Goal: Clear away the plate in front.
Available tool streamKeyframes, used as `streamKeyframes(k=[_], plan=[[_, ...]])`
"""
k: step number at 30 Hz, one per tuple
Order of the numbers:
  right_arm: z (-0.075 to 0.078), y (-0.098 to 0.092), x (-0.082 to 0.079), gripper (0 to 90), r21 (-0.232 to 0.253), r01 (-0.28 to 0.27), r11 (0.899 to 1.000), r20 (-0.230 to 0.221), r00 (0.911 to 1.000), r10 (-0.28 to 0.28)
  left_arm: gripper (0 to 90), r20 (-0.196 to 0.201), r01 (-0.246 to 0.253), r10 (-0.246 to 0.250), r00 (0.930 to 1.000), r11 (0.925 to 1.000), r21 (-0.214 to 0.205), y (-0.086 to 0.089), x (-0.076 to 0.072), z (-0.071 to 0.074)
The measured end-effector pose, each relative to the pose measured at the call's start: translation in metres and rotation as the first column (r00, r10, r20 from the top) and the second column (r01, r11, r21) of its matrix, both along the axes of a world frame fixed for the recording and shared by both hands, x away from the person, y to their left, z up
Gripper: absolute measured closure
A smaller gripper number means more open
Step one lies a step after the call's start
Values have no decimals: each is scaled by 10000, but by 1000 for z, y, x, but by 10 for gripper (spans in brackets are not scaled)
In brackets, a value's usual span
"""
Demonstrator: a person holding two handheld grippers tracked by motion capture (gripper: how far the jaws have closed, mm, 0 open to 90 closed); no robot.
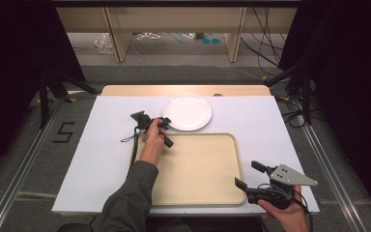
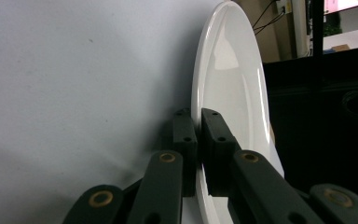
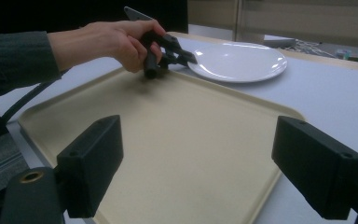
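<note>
Right tongs [image 1: 244, 176] gape wide over the tray [image 1: 198, 193]; left tongs [image 2: 198, 140] pinch the plate [image 2: 233, 93] rim.

A lab-style recording setup: a white-topped table [image 1: 101, 159] stands between black curtains [image 1: 9, 53], with metal floor rails [image 1: 24, 164], a taped "5" [image 1: 64, 132], tripod legs [image 1: 48, 89] and loose cables [image 1: 265, 43] behind.

All views share the plate [image 1: 187, 112], seen overhead and close.
</note>
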State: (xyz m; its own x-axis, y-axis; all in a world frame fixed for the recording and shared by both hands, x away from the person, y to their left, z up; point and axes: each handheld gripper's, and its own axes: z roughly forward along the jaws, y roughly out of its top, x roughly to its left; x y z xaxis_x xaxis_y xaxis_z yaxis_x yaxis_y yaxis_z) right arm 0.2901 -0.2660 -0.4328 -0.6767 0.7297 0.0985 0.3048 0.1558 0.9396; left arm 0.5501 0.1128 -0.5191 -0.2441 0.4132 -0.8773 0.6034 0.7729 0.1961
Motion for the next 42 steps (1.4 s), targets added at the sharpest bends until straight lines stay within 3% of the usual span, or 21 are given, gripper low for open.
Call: streamKeyframes(k=[2,13,20,31,42], plan=[[0,0,0,176,6,14,10000,-26,10000,-14,864,44,51,-51,10000,10000,78,0,0,1],[0,0,-1,179,38,-3,10000,-75,10000,3,867,186,-197,206,9996,9987,-470,0,-4,0],[0,0,-1,181,86,-2,10000,-17,10000,2,857,459,-79,113,9989,9973,-728,1,-7,1],[0,-1,0,181,33,14,10000,11,10000,-14,833,819,43,71,9966,9905,-1377,5,-14,3],[0,-1,0,182,37,9,10000,-11,10000,-9,809,1078,178,-7,9942,9874,-1574,9,-18,9]])
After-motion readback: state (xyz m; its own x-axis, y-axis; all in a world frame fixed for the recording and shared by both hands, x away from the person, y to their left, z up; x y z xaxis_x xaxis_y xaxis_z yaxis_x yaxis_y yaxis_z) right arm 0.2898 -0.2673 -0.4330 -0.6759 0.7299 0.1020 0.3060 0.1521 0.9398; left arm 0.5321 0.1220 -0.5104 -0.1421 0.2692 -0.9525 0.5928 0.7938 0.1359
